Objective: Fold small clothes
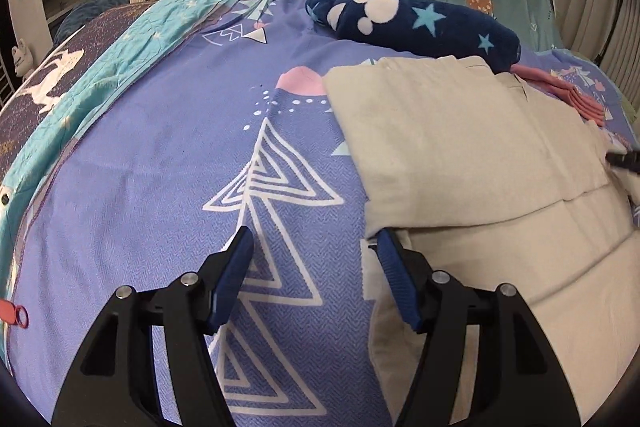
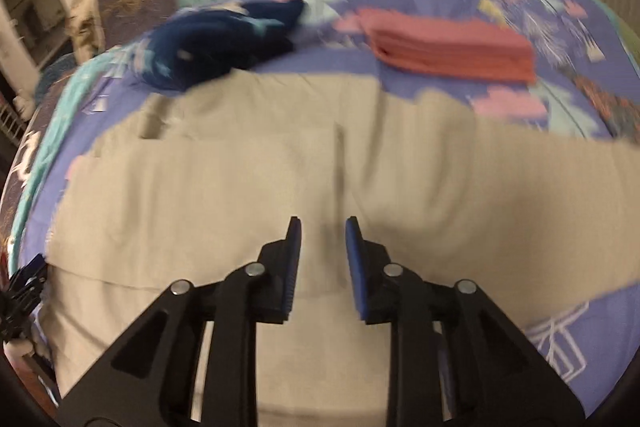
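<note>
Midway through a fold, a beige garment (image 1: 460,147) is seen spread on the patterned bedspread (image 1: 160,147), one layer already doubled over. The left gripper (image 1: 316,247) is held wide open at its near-left edge, the right gripper (image 2: 322,227) partly open above its middle; nothing is gripped. An edge must be pinched next, it seems.

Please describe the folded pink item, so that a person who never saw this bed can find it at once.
On the purple tree-patterned bedspread, look beyond the far edge of the big beige garment. There lies a flat stack of folded salmon-pink cloth. It alone is neatly stacked; the fluffy navy star-printed fleece to its left is crumpled.
</note>
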The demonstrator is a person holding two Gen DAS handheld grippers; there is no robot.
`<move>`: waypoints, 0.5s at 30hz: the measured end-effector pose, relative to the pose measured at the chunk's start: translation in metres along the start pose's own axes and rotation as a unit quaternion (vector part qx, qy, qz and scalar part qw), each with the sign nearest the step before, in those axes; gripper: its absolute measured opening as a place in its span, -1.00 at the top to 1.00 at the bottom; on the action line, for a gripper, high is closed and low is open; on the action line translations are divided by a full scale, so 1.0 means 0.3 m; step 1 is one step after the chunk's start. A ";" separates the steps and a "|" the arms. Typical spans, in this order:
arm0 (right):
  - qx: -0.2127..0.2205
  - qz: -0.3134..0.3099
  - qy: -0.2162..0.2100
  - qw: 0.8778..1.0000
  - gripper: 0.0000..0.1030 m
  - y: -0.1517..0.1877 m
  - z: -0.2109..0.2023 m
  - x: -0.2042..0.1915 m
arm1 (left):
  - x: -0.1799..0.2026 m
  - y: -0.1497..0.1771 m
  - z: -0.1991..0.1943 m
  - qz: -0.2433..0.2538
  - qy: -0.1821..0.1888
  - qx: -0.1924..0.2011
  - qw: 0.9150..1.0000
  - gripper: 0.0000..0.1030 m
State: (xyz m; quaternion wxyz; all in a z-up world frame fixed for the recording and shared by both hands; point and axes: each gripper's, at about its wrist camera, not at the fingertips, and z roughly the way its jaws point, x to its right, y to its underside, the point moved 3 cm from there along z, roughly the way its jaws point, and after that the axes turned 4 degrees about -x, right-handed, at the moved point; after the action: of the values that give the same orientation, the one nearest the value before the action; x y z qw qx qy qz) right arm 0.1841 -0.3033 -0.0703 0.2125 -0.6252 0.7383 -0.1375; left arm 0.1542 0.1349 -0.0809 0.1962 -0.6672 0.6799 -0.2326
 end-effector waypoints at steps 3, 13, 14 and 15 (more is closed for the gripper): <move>0.018 0.008 -0.020 1.000 0.52 0.029 -0.031 0.017 | 0.009 -0.012 -0.050 -0.004 0.017 0.014 1.000 0.46; -0.027 -0.044 -0.065 0.997 0.39 0.135 0.062 -0.107 | 0.289 -0.091 0.060 0.050 0.104 -0.019 0.993 0.68; -0.007 -0.040 -0.078 0.996 0.39 0.144 0.045 -0.094 | 0.309 -0.072 0.107 0.058 0.092 -0.029 0.994 0.65; -0.008 -0.038 -0.085 0.996 0.42 0.150 0.019 -0.077 | 0.320 -0.065 0.109 0.064 0.086 -0.007 0.994 0.64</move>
State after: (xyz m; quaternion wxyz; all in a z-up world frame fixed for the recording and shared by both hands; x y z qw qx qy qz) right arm 0.1507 -0.2720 -0.0931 0.2640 -0.6641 0.6942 -0.0857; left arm 0.1858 0.0373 -0.0919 0.1474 -0.6012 0.7370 -0.2713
